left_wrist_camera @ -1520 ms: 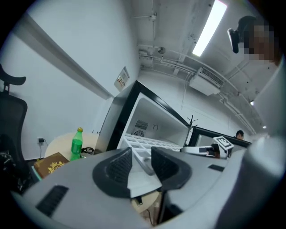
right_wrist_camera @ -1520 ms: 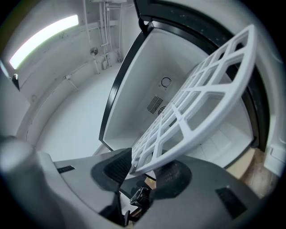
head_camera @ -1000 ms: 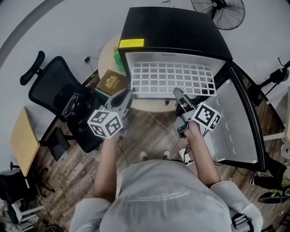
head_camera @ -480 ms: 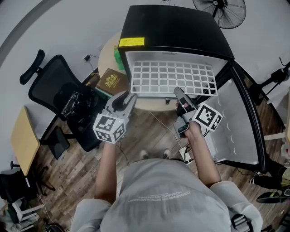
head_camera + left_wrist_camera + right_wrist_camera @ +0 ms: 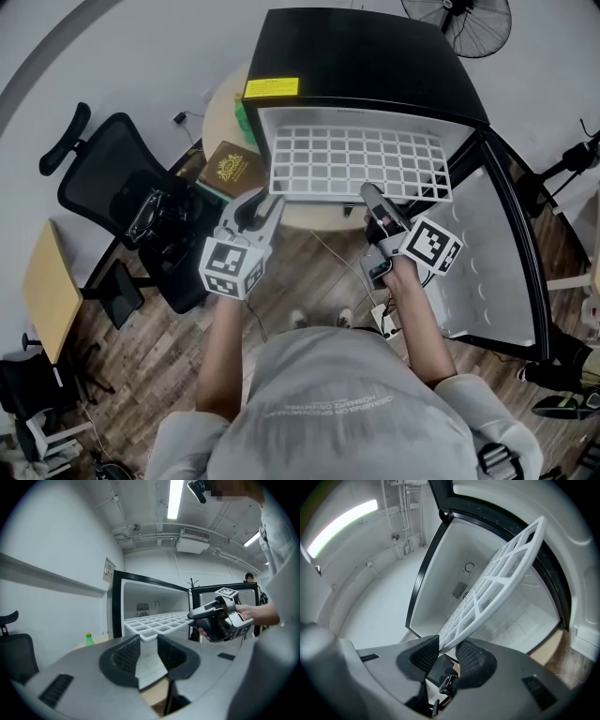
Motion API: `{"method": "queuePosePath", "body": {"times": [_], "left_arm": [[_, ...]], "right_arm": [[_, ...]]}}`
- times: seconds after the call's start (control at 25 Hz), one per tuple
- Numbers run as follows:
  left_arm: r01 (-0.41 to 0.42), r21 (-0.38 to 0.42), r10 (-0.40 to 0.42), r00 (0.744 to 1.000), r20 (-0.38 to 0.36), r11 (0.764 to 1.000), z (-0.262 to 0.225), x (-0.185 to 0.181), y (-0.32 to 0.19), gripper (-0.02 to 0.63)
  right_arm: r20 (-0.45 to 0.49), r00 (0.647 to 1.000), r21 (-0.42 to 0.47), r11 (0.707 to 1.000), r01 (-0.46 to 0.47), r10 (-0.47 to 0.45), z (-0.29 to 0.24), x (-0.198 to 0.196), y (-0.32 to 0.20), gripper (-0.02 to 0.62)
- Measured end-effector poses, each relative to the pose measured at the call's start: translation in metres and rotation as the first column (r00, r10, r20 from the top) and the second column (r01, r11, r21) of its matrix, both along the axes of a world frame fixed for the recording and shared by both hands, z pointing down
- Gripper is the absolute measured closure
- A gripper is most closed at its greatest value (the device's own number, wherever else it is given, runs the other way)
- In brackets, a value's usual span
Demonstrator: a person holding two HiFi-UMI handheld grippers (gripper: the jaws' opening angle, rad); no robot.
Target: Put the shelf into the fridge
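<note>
A white grid shelf (image 5: 356, 161) lies level in the mouth of the black fridge (image 5: 366, 66), its front edge sticking out. My right gripper (image 5: 372, 194) is shut on that front edge near the right corner; in the right gripper view the shelf (image 5: 497, 585) runs out from between the pads of that gripper (image 5: 447, 651). My left gripper (image 5: 261, 208) hangs just short of the front left corner. Its jaws are opening and the pads press on nothing; the shelf's corner (image 5: 146, 635) shows just beyond the left gripper (image 5: 149, 648).
The fridge door (image 5: 497, 253) stands swung open at the right. Left of the fridge, a round table (image 5: 217, 112) carries a brown box (image 5: 232, 171) and a green bottle (image 5: 246, 120). A black office chair (image 5: 112, 187) stands at the left, and a fan (image 5: 459, 23) behind the fridge.
My left gripper has let go of the shelf's front left edge, opened its jaws and drawn back a little toward me. The right gripper and the shelf have barely moved.
</note>
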State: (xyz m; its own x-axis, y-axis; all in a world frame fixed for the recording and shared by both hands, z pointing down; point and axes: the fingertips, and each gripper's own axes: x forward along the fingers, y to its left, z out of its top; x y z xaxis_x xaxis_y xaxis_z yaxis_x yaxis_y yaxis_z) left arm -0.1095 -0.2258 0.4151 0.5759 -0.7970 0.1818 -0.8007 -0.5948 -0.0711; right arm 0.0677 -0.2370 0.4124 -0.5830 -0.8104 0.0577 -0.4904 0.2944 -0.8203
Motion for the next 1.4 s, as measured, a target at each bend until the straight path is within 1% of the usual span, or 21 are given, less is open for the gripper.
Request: {"method": "queuePosePath", "body": {"times": [0.2,0.28,0.44,0.52,0.72,0.92,1.12,1.4], "left_arm": [[-0.006,-0.005,0.006,1.000,0.005,1.000,0.000,0.000,-0.001,0.486],[-0.007,-0.003,0.007,1.000,-0.005,1.000,-0.001,0.000,-0.002,0.486],[-0.012,0.001,0.012,1.000,-0.026,1.000,-0.005,-0.001,-0.003,0.486],[-0.015,-0.001,0.015,1.000,-0.024,1.000,-0.005,-0.001,-0.004,0.486],[-0.012,0.001,0.012,1.000,-0.026,1.000,-0.007,0.000,-0.005,0.486],[-0.014,0.000,0.014,0.999,-0.028,1.000,-0.009,0.001,-0.006,0.486],[-0.018,0.002,0.018,0.999,-0.037,1.000,-0.011,0.000,-0.006,0.486],[-0.019,-0.005,0.018,0.999,-0.042,1.000,-0.010,0.000,-0.015,0.486]], "right_arm": [[-0.012,1.000,0.002,1.000,0.007,-0.007,0.000,-0.001,-0.001,0.476],[-0.031,1.000,0.005,1.000,-0.001,0.001,-0.001,-0.001,0.000,0.474],[-0.036,0.999,-0.011,1.000,-0.009,0.008,-0.001,0.002,-0.001,0.471],[-0.032,1.000,-0.013,1.000,0.000,-0.001,-0.001,0.002,-0.002,0.471],[-0.031,0.999,0.019,0.999,0.037,-0.037,-0.008,-0.001,-0.005,0.471],[-0.029,0.998,0.021,0.998,0.055,-0.054,-0.010,0.000,-0.007,0.469],[-0.044,0.998,-0.020,0.999,0.039,-0.040,-0.006,0.003,-0.006,0.469],[-0.042,0.998,-0.011,0.999,0.047,-0.047,-0.007,0.002,-0.014,0.468]]}}
